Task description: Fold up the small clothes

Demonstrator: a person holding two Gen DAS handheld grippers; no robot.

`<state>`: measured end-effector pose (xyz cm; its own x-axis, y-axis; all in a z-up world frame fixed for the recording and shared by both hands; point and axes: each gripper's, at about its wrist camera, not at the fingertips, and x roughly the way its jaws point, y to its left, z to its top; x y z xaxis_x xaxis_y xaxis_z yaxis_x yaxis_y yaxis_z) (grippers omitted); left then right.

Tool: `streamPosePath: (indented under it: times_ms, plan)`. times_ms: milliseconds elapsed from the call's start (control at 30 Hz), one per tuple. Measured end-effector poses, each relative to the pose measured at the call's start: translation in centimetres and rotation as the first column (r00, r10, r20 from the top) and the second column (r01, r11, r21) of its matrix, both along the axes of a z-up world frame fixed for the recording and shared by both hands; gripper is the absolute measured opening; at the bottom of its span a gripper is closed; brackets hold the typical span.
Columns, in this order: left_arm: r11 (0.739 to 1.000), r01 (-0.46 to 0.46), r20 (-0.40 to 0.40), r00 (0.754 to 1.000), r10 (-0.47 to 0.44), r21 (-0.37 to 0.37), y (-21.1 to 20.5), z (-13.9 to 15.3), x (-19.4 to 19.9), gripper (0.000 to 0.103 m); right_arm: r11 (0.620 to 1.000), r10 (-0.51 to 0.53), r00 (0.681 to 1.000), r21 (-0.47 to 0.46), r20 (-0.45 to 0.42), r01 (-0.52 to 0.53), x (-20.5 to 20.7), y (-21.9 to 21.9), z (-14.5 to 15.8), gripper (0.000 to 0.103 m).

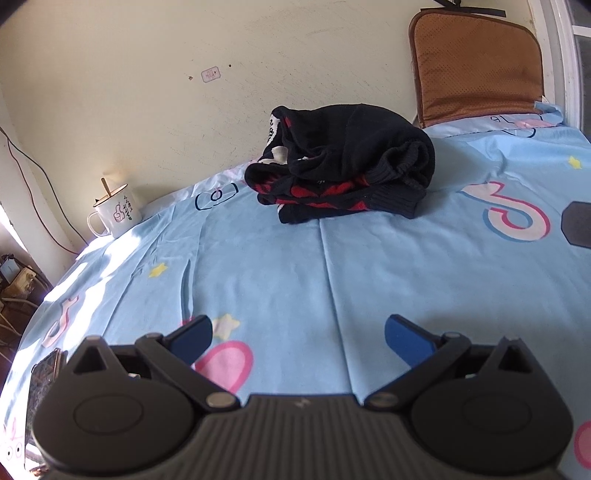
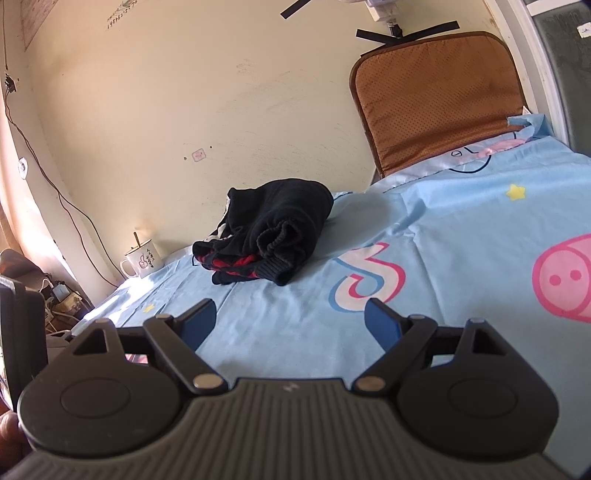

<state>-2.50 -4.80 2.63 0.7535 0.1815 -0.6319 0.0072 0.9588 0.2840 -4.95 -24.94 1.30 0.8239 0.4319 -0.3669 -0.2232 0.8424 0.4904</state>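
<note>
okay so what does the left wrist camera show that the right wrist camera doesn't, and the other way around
Only the left wrist view shows the left gripper, open over the sheet, a dark flat object lying at the sheet's left edge, and a black shape at the right border.

Only the right wrist view shows the right gripper, also open, the pink pig face print, and black tape strips on the wall.

Both show the black and red clothes pile, the white mug, the brown cushion and the blue sheet.
</note>
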Motion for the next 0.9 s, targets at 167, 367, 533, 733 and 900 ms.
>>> streamPosePath:
  times_ms: [167,367,533,733,900]
  plan:
    - [1.0,0.011,-0.019,1.0,-0.011,-0.019,-0.5,0.1,0.5,0.103,1.0,0.001,1.0,0.006,0.004,-0.001,0.2,-0.2,0.0,0.089]
    - [1.0,0.013,-0.023,1.0,-0.014,-0.025,-0.8,0.3,1.0,0.103,1.0,-0.002,1.0,0.006,0.001,0.002,0.6,-0.4,-0.1,0.089]
    - [0.999,0.016,-0.03,0.999,-0.017,-0.035,-1.1,0.5,1.6,0.103,1.0,-0.005,1.0,0.003,0.006,0.005,1.2,-0.7,0.1,0.089]
    - [0.997,0.008,-0.043,0.999,-0.012,-0.074,-1.3,1.3,3.3,0.103,1.0,-0.008,1.0,-0.007,0.03,0.008,1.6,-0.9,0.7,0.089]
    - [0.993,0.007,-0.061,0.998,-0.014,-0.119,-1.5,1.8,4.2,0.103,1.0,-0.02,0.999,-0.013,0.043,0.02,1.9,-1.4,1.2,0.089]
